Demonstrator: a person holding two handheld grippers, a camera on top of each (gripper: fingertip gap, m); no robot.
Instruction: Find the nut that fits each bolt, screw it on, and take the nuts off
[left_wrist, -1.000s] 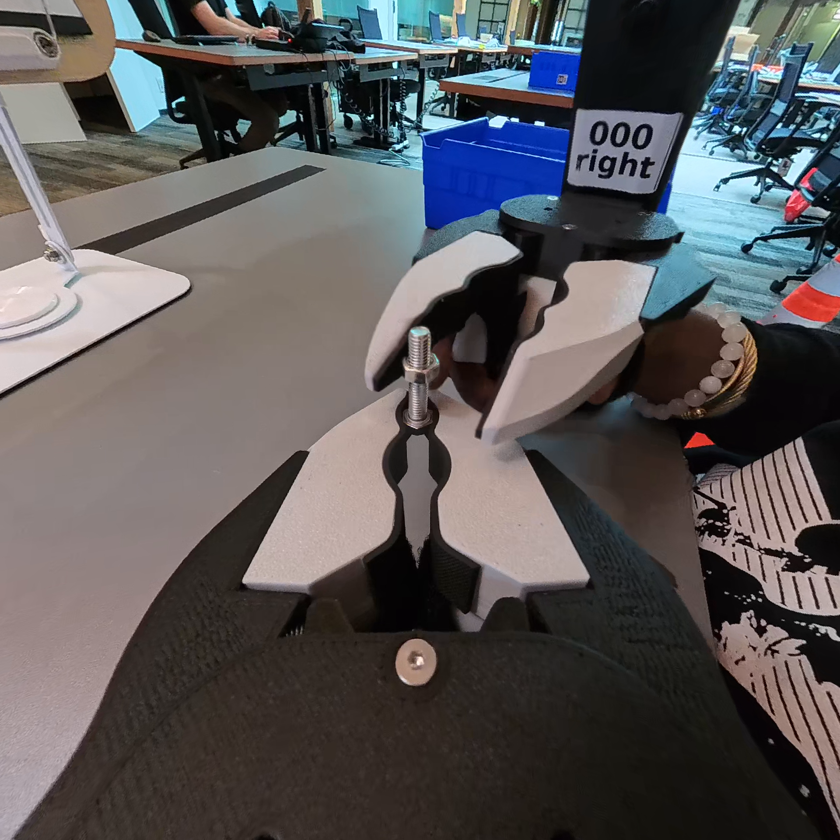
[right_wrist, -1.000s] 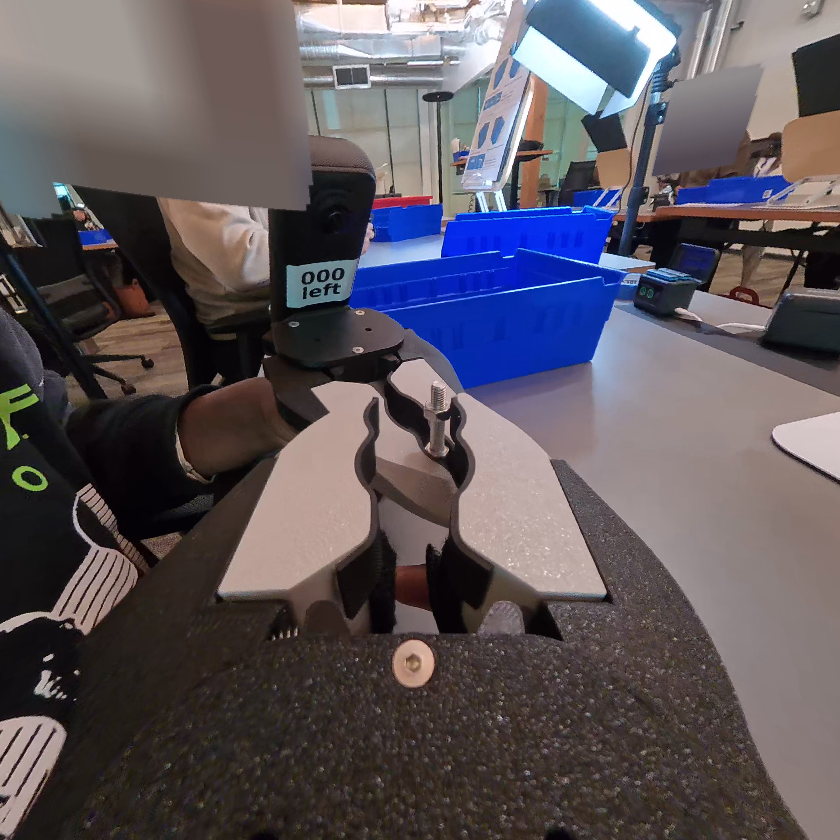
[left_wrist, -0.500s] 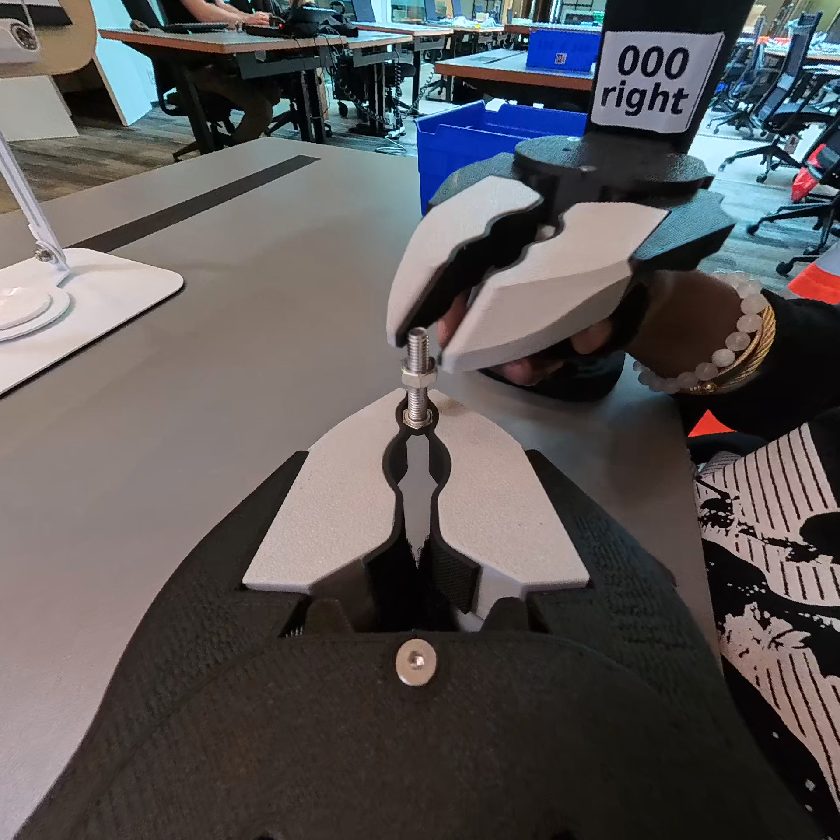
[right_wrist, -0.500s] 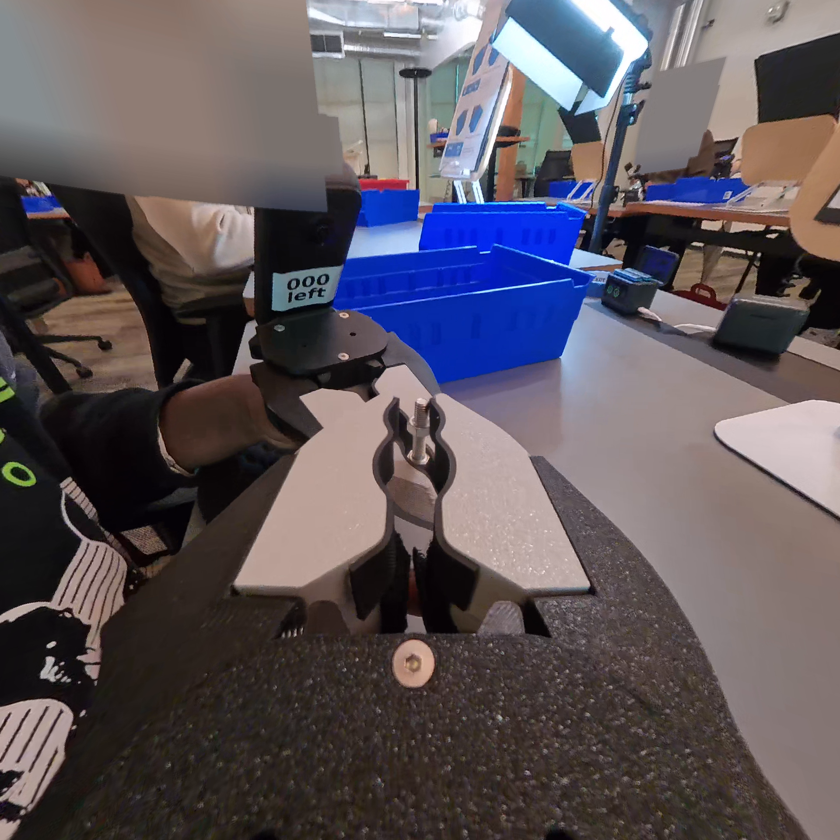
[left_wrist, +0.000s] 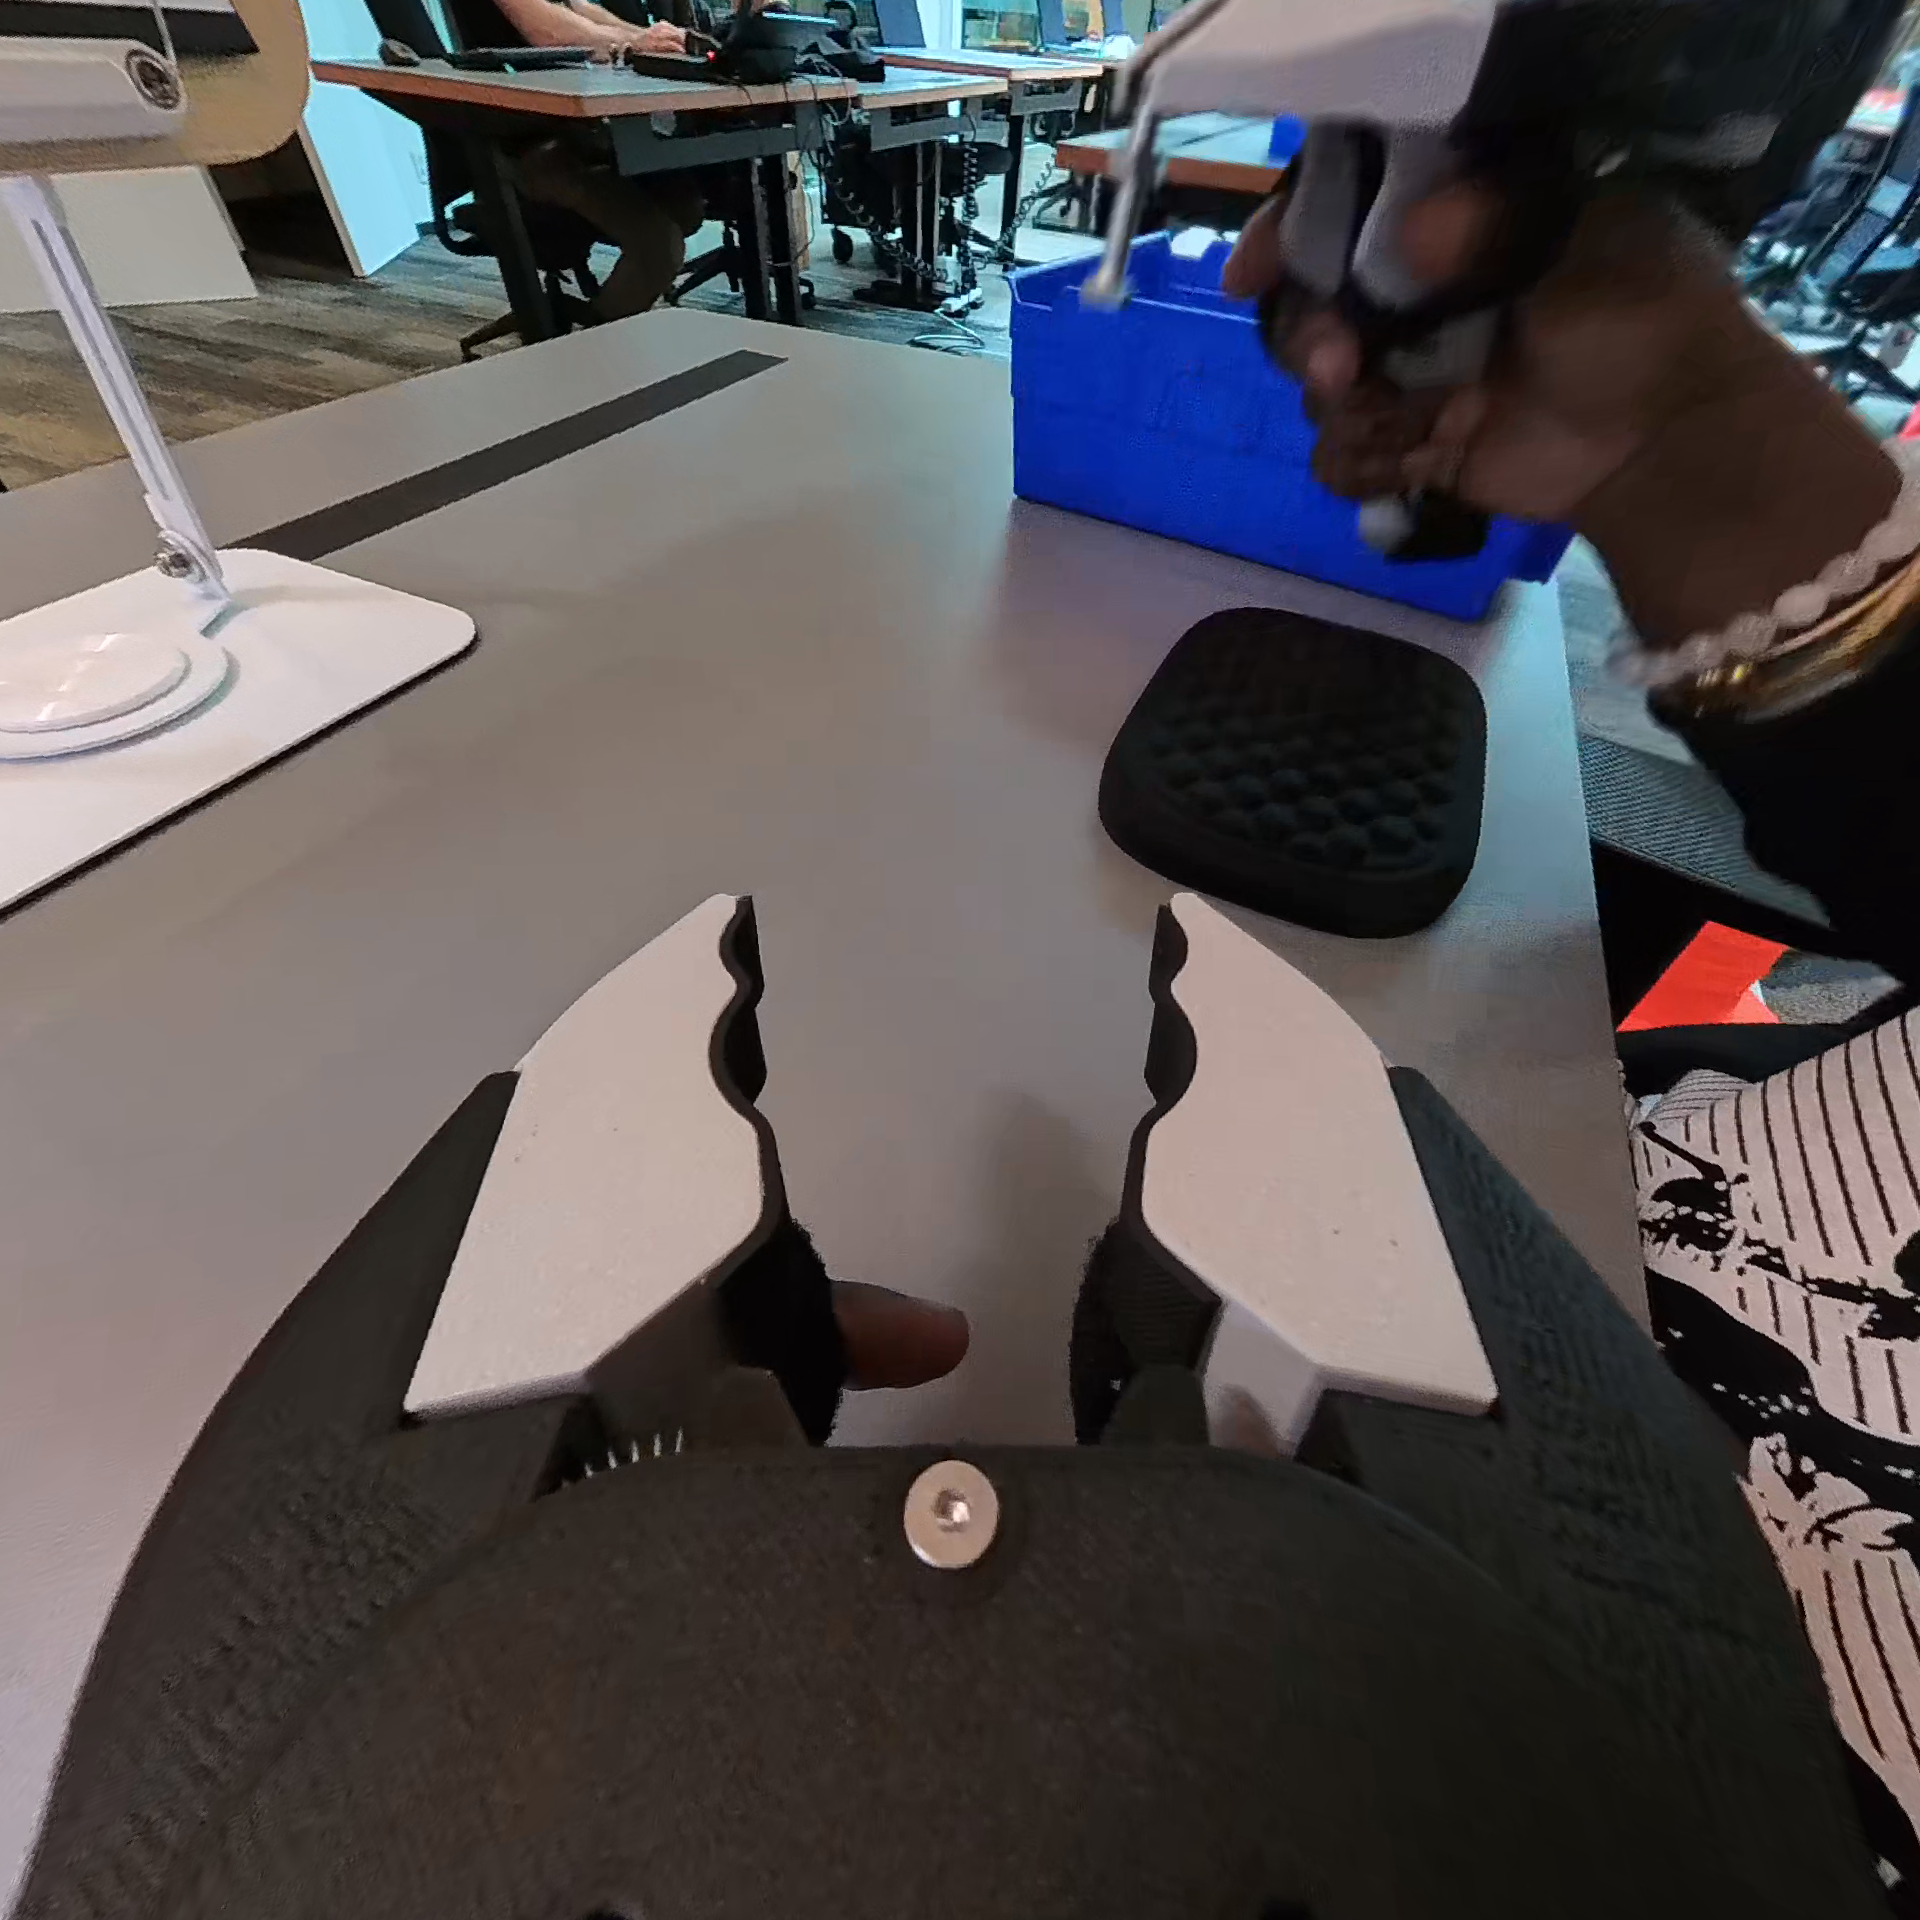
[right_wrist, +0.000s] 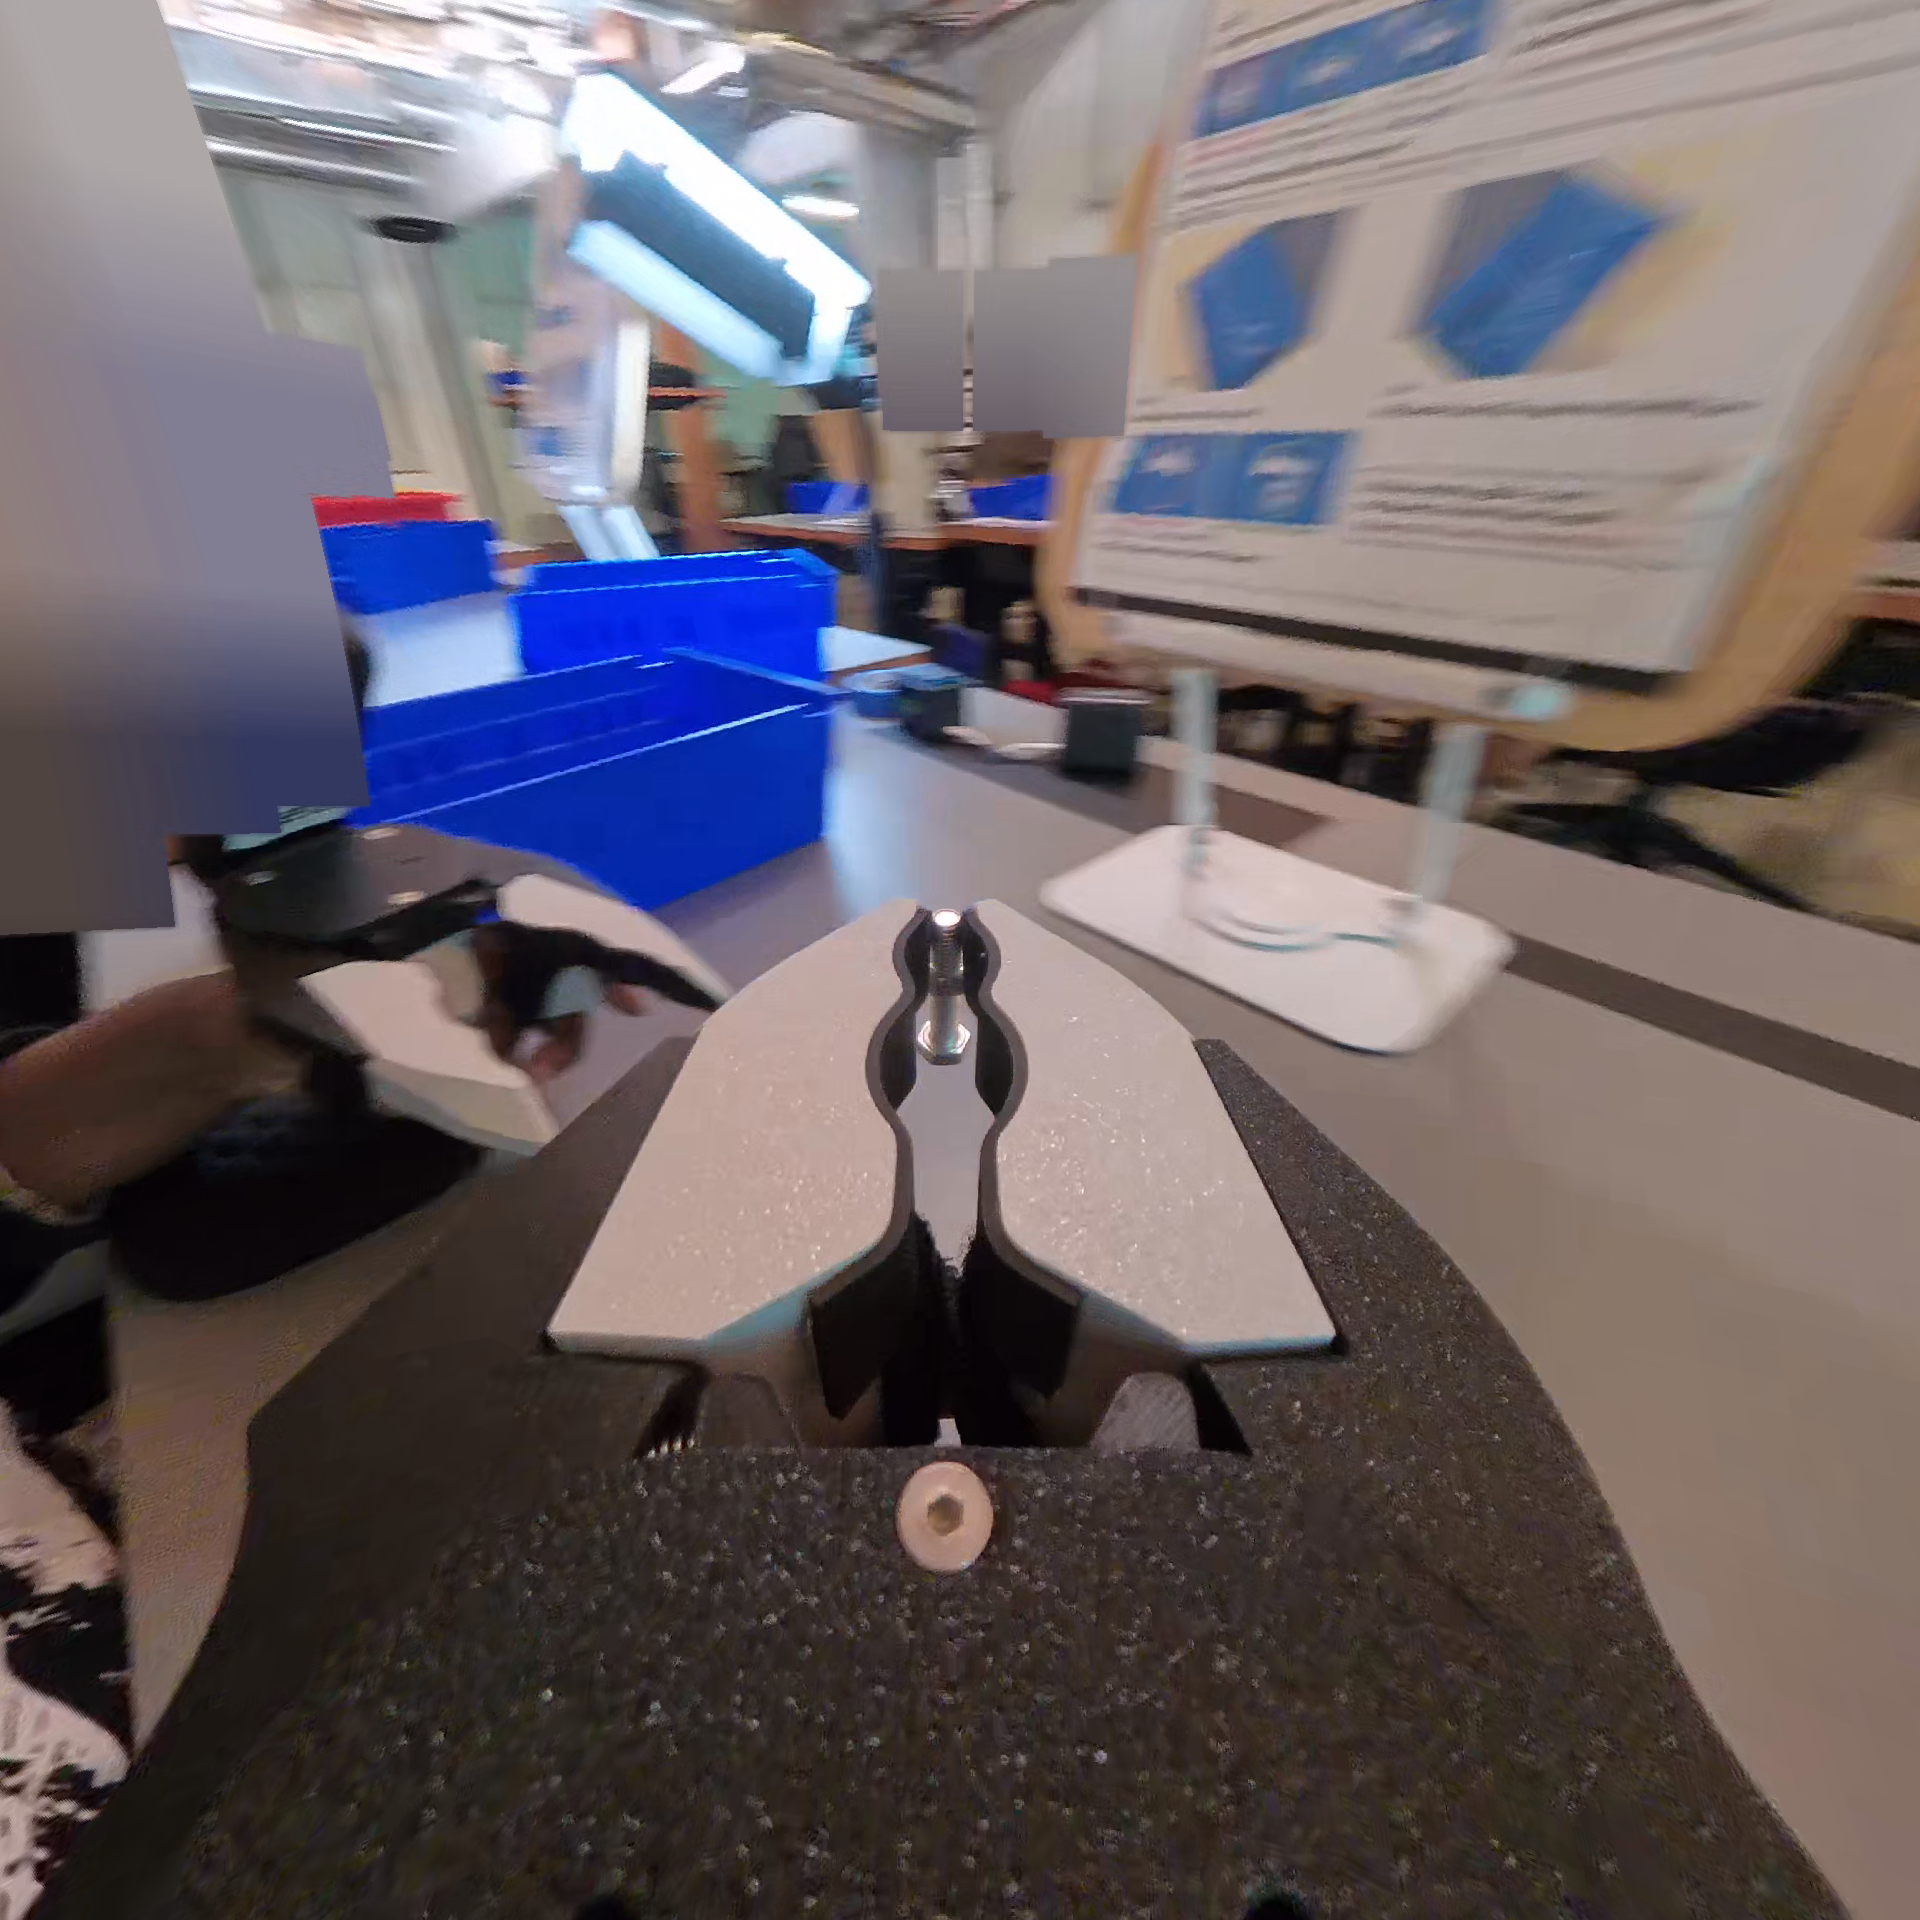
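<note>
Right wrist view shows the right gripper (right_wrist: 943, 935) with its two pale grey fingers (right_wrist: 769, 1132) pressed together on a small silver steel bolt (right_wrist: 943, 982). Only the finger ends pinch the threaded shaft; a silver hexagonal nut (right_wrist: 943, 1041) sits on the shaft just behind that pinch, in the scalloped gap between the fingers. The picture is smeared, so the gripper seems to be swinging through the air above the smooth grey table (right_wrist: 1558, 1195).

In the left wrist view, the left gripper (left_wrist: 951, 966) hangs low over that table with its fingers (left_wrist: 623, 1143) spread wide and nothing between them. The right gripper appears high above the deep blue plastic bin (left_wrist: 1174, 436), the bolt hanging down from its tip in front of the bin's rim. A black textured rubber pad (left_wrist: 1299, 769) lies on the table just in front of the bin, and a white flat stand base (left_wrist: 260, 665) lies well to the bin's left.

The risk I see is the narrow hold: a smooth threaded shaft caught only at the tips could twist or slide out during a fast swing. If it drops, it may land in the bin or roll off the table. The nut could also spin loose, should it be barely threaded; I cannot tell how far on it is.
</note>
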